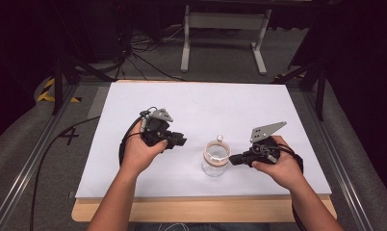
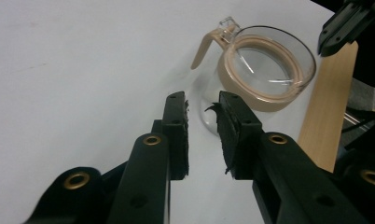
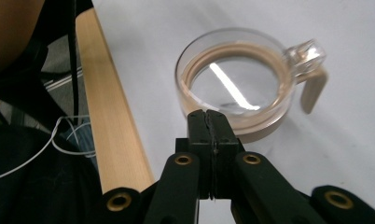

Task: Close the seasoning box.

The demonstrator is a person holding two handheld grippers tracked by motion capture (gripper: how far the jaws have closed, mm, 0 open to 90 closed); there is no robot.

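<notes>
A clear glass carafe [image 1: 215, 156] with a tan collar and a tan handle [image 3: 314, 88] stands upright on the white tabletop [image 1: 196, 106], near the front middle. It looks empty, and its mouth [image 2: 267, 65] is uncovered. My right gripper [image 1: 231, 159] is shut with nothing between its jaws. Its tips [image 3: 207, 114] sit right at the carafe's right side by the collar; I cannot tell whether they touch. My left gripper [image 1: 182, 141] hovers a short way left of the carafe, pointing at it. Its jaws [image 2: 202, 100] are open by a narrow gap and hold nothing.
A wooden board edge [image 1: 206, 204] runs along the table's front below the white sheet. Cables [image 1: 134, 48] and a white stand [image 1: 225, 29] lie on the floor beyond the far edge. Metal rails [image 1: 32, 163] flank the table.
</notes>
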